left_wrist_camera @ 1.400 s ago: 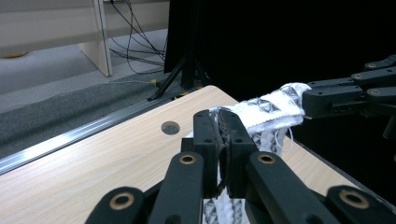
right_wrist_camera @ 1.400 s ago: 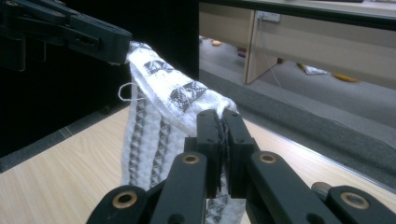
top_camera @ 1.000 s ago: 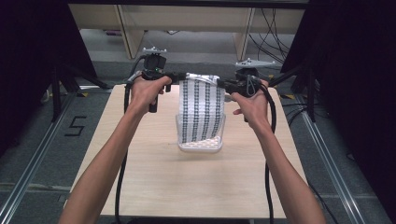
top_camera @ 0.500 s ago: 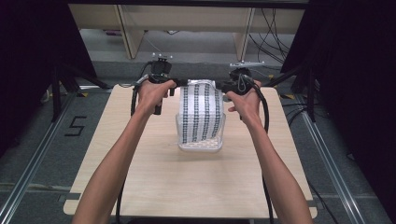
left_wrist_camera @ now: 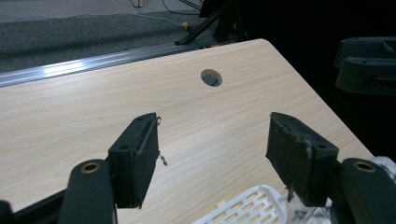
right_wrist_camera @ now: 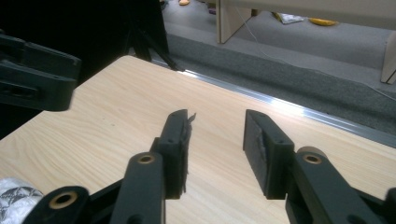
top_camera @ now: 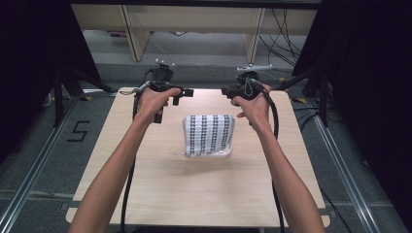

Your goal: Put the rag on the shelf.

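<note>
The patterned cloth [top_camera: 209,134] lies folded over a white slotted basket [top_camera: 219,154] near the middle of the surface [top_camera: 194,194], slightly toward the far side. It covers the basket almost wholly; a strip of white rim peeks out at the near edge, and in the left gripper view a corner of that rim [left_wrist_camera: 247,207] shows at the bottom.

Both tongs hang above the far part of the surface with nothing between their jaws. The left tongs [top_camera: 176,95] sit up and to the left of the cloth, and their own view [left_wrist_camera: 210,156] shows the jaws spread wide over bare wood. The right tongs [top_camera: 228,91] sit up and to the right of it, and their jaws [right_wrist_camera: 215,149] stand apart too, though by a narrower gap. Neither touches the cloth.

By my reading, the step in hand is a release: the cloth is laid down and the 2 grippers are clear of it (a fold looks finished, or a pause between 2 folds). If more folding or smoothing is wanted, the next move calls for lowering both tongs to the far edge of the cloth, 1 at each corner, and pinching only the fabric, not the basket rim beneath. The cloth sits loosely on the basket, so an uneven pull from 1 side would likely drag it off.
</note>
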Demonstrator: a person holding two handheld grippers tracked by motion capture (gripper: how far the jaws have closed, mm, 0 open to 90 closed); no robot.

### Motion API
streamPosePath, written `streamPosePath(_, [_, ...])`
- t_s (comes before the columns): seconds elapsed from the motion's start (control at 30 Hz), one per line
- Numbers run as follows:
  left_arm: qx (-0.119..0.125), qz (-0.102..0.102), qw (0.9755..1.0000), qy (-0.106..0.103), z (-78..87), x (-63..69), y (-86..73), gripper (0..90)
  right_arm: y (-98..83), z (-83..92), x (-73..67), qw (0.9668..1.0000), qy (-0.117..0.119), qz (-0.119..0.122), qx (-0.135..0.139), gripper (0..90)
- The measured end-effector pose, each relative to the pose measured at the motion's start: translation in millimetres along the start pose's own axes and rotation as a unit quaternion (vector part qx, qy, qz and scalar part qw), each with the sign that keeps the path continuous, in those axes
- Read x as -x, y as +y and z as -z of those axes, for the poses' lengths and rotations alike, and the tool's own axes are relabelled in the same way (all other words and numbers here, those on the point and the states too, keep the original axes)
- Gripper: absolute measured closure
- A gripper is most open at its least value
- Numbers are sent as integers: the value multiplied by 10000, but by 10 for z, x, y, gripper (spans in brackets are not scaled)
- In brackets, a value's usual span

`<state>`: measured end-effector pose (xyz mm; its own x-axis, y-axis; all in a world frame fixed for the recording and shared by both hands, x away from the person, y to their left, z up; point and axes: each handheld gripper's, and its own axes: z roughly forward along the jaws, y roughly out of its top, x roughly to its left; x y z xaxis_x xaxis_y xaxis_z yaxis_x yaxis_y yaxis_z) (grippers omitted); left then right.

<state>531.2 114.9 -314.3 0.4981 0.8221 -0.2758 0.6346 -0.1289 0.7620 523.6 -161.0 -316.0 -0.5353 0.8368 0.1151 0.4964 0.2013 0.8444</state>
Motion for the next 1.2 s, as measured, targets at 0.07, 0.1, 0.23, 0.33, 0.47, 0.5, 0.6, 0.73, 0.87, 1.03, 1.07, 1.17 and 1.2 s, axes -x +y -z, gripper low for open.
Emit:
streamPosePath(0.07, [28, 26, 9999, -101, 71, -17, -31, 334, -11, 27, 6, 10000, 79, -30, 11, 592])
streamPosePath(0.1, [30, 1, 9999, -131, 93, -22, -42, 329, -20, 41, 8, 10000, 88, -16, 12, 578])
streamPosePath(0.23, [23, -175, 9997, -147, 206, -53, -124, 311, -62, 94, 10, 9999, 104, -36, -16, 544])
streamPosePath(0.33, [45, -188, 9996, -207, 257, -86, -176, 290, -88, 134, 24, 9999, 150, 6, -57, 523])
streamPosePath(0.47, [74, -167, 9997, -152, 340, -127, -250, 229, -93, 196, 35, 9999, 122, 50, -62, 479])
streamPosePath(0.5, [100, -157, 9997, -144, 354, -130, -265, 225, -92, 220, 23, 9999, 168, 1, -39, 468])
streamPosePath(0.6, [130, -189, 9995, -196, 401, -141, -325, 214, -86, 262, 17, 9996, 235, 163, -46, 440])
streamPosePath(0.73, [134, -286, 9991, -265, 466, -119, -423, 200, -101, 328, -43, 9993, 325, 187, -16, 417])
streamPosePath(0.87, [177, -310, 9986, -379, 527, -75, -488, 189, -135, 376, -118, 9993, 349, 136, -89, 393])
streamPosePath(1.03, [245, -381, 9980, -430, 587, -12, -559, 181, -171, 428, -148, 9991, 386, 144, -38, 361])
streamPosePath(1.07, [206, -451, 9979, -421, 602, -7, -574, 181, -182, 436, -151, 9992, 394, 105, -38, 353])
streamPosePath(1.17, [237, -526, 9974, -433, 627, 38, -634, 174, -210, 472, -159, 9990, 430, 83, -17, 332])
streamPosePath(1.2, [182, -575, 9971, -465, 642, 41, -647, 174, -220, 483, -156, 9989, 464, 119, 27, 322])
